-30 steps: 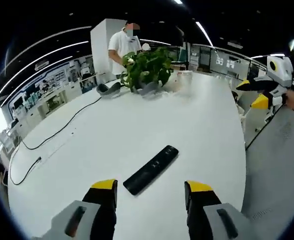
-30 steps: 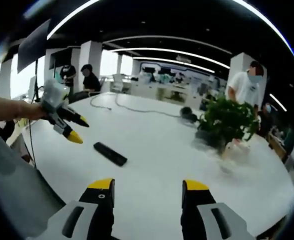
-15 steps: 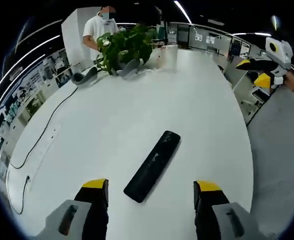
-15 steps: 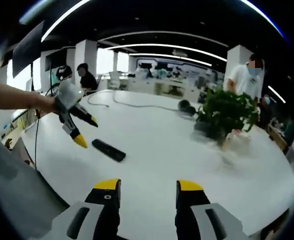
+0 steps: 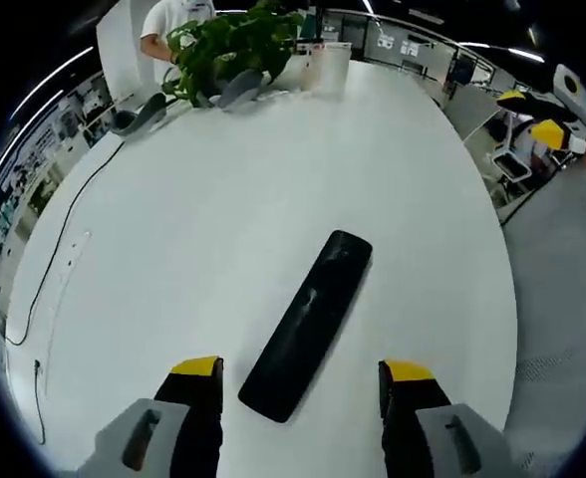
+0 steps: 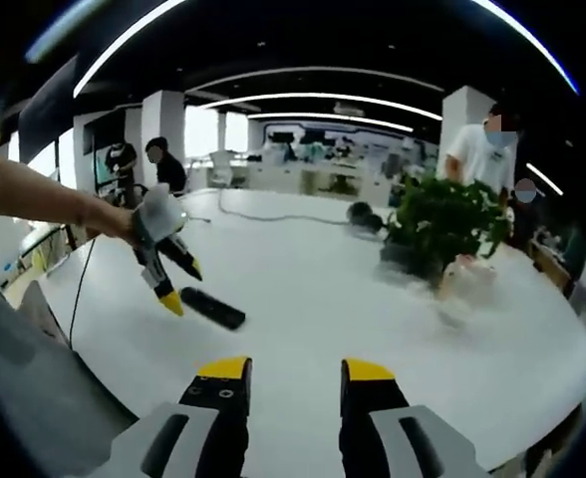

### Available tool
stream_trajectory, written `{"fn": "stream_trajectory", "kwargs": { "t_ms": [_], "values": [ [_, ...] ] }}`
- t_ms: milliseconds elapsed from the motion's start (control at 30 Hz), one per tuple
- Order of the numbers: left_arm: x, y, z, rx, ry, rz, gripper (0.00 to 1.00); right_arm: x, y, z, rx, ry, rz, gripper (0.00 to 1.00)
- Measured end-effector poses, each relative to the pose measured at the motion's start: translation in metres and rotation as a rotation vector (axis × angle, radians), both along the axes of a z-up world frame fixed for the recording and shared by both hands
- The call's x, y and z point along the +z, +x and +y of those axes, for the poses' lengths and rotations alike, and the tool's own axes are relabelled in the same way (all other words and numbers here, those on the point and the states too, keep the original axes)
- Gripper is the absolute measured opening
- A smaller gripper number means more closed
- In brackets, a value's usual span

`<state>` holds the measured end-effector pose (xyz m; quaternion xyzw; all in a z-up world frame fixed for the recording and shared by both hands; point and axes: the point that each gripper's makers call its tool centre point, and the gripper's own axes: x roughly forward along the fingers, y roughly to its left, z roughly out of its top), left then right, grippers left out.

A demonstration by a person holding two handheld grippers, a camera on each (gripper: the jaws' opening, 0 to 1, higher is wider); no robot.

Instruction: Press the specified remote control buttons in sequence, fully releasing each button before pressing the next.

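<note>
Closing in over the past second, the left hand-held gripper [image 5: 300,376] is now hanging low above the remote [image 5: 307,324], which is looming larger between its yellow-tipped jaws than a second ago, while the jaws of the right hand-held gripper [image 6: 293,370] are standing closer together than they were. The remote is lying flat and lengthwise on the white tabletop [image 5: 223,199], its near end between the left jaws, which are standing spread and holding nothing. From the right gripper view, the left hand-held gripper [image 6: 173,280] is angling down with one tip just beside the remote [image 6: 213,308]; whether it is touching cannot be told. The right hand-held gripper is waiting well back from the remote, jaws narrowed with a gap showing, gripping nothing. A potted plant [image 5: 231,45] and a cable [image 5: 59,259] are sitting at the far side, well apart from the work. Progress judgement: no button press is being shown as made; the sequence appears to be at its start, with the approach nearly done. All presses and releases are judged outstanding. The button markings are too blurred to read.
</note>
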<state>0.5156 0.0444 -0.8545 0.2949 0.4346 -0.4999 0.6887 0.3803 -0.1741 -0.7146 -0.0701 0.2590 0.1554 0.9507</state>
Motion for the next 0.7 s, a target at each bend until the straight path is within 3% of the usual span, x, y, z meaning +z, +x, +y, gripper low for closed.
{"fn": "stream_trajectory", "kwargs": {
  "t_ms": [300,433,533,700],
  "values": [
    [-0.011,0.001,-0.006,-0.029,0.041,0.033,0.66,-0.005,0.000,0.002,0.024,-0.040,0.014,0.29],
    [-0.013,-0.001,-0.007,-0.083,0.078,0.022,0.63,-0.005,0.000,0.000,0.015,-0.031,0.015,0.28],
    [-0.010,0.005,-0.012,-0.036,0.028,0.048,0.58,-0.007,0.000,-0.002,0.013,-0.042,0.025,0.27],
    [-0.011,0.008,-0.009,-0.078,0.075,0.000,0.48,-0.009,-0.001,-0.005,0.025,-0.099,0.020,0.24]
  ]
}}
